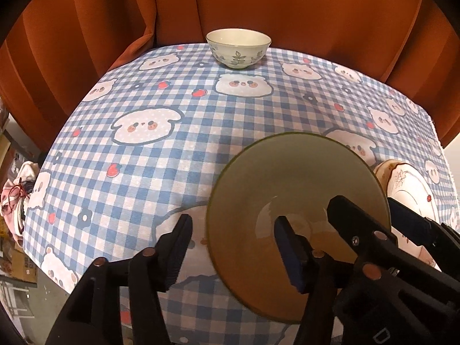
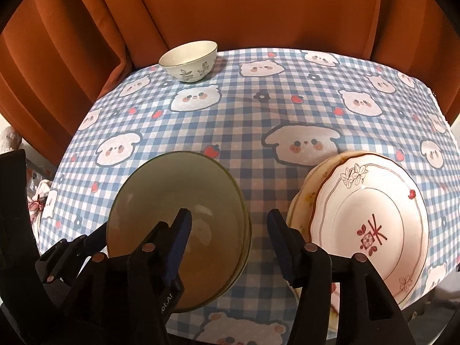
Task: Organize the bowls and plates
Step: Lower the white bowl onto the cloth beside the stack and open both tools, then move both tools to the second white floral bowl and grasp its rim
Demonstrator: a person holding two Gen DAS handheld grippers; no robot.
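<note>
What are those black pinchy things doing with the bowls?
A person holds a pinching tool in each hand, tidying dishes on the checked tablecloth. Both the left tool and the right tool stand open astride the rim of the green bowl, which sits on what looks like another bowl. Beside it lies a stack of flowered plates. One small leaf-patterned bowl waits alone at the far edge.

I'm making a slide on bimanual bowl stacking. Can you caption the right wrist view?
Open right gripper straddles the rim of stacked olive-green ceramic bowls, beside white floral plates on a checked tablecloth.
</note>
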